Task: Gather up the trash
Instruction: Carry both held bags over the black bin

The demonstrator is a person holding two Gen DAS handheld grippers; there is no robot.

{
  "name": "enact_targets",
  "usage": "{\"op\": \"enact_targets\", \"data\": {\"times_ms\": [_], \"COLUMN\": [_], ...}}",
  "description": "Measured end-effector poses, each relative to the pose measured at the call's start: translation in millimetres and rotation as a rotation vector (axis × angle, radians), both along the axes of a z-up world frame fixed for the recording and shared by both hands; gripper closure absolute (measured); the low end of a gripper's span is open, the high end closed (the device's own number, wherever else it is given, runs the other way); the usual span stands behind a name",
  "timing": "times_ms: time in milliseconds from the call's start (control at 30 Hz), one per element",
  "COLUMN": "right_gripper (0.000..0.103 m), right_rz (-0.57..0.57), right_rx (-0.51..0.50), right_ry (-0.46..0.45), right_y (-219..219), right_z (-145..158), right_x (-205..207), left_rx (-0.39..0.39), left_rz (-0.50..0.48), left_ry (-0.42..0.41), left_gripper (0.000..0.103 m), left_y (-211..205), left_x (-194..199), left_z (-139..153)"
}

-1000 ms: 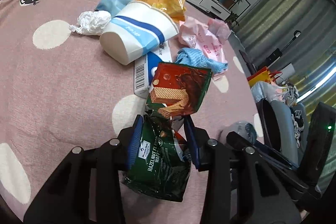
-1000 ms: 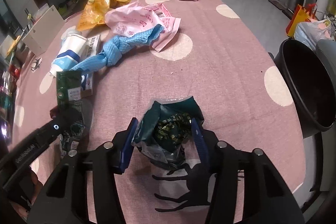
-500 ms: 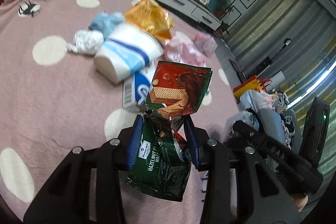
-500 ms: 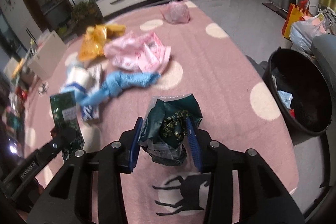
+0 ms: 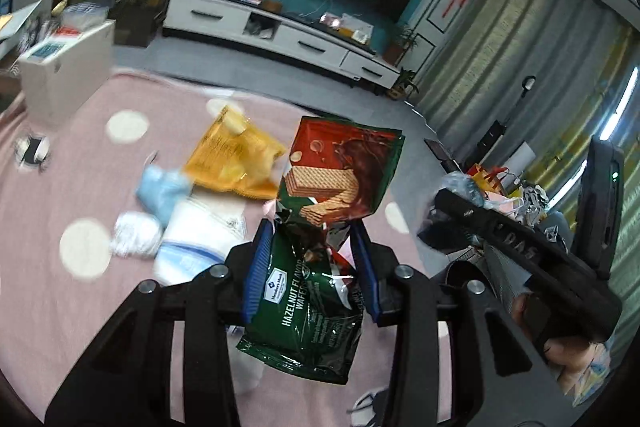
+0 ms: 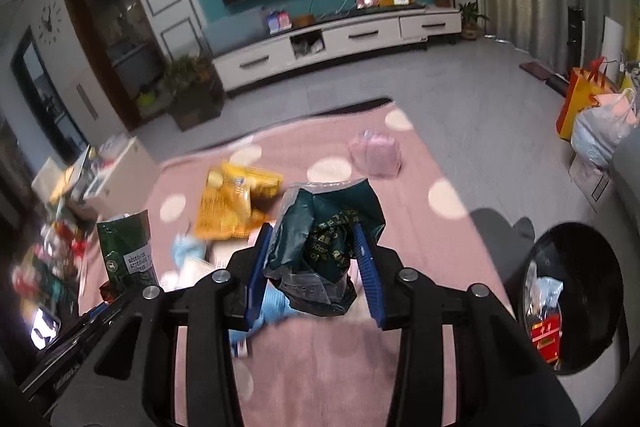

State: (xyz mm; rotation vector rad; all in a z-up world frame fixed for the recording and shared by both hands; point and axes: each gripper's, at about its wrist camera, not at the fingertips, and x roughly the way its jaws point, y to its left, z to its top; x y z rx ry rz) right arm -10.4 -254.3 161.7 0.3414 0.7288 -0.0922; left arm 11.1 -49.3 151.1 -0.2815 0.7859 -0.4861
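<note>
Pink rug (image 6: 404, 211): pale-dotted, spread over a grey floor, litter scattered on it.
Left hand-held gripper (image 5: 310, 267): blue pads clamped on a green hazelnut wafer bag (image 5: 320, 227), which is clear of the rug; the bag's red top with the wafer picture stands up at 12 o'clock and its green lower part hangs down between the arms at 6 o'clock.
Right hand-held gripper (image 6: 316, 263): blue pads clamped on a crumpled dark teal bag (image 6: 324, 231), also held above the rug.
Yellow snack bag (image 5: 232, 159): lies on the rug at 10 o'clock from the wafer bag in the left wrist view.
Paper cup (image 5: 192, 243): white with a blue band, on its side at 9 o'clock from the left hand-held gripper, blurred.
White wad (image 5: 134, 239): just beside the cup, at its 9 o'clock.
Pink plastic bag (image 6: 376, 155): on the rug at 1 o'clock from the teal bag, well apart from it.
Black bin (image 6: 576, 307): round, at 3 o'clock in the right wrist view, beside the rug, with rubbish inside.
Person's hand (image 5: 568, 347): at 4 o'clock in the left wrist view, on the other hand-held gripper's handle.
</note>
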Motion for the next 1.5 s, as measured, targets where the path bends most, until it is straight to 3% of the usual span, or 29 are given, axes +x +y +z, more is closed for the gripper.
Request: {"op": "enact_targets", "data": {"times_ms": [167, 467, 867, 1500], "right_gripper": [0.061, 0.061, 0.061, 0.061], "right_rz": [-0.014, -0.115, -0.226, -0.349], "right_rx": [0.056, 0.102, 0.128, 0.05], "right_ry": [0.021, 0.067, 0.063, 0.062], "right_y": [-16.9, -47.4, -75.2, -99.0], "right_z": [-21.0, -43.5, -45.6, -41.6], "right_x": [9.4, 1.2, -24.6, -45.4], "left_rx": [0.005, -0.018, 0.005, -0.002], "left_rz": [-0.063, -0.129, -0.177, -0.227], "left_ry": [-0.034, 0.034, 0.045, 0.048], "left_gripper": [0.062, 0.062, 0.062, 0.062], "left_y": [-32.4, -68.0, -89.8, -108.5], "left_x": [6.8, 18.9, 13.4, 8.6], "left_z": [1.2, -20.4, -27.4, -31.3]}}
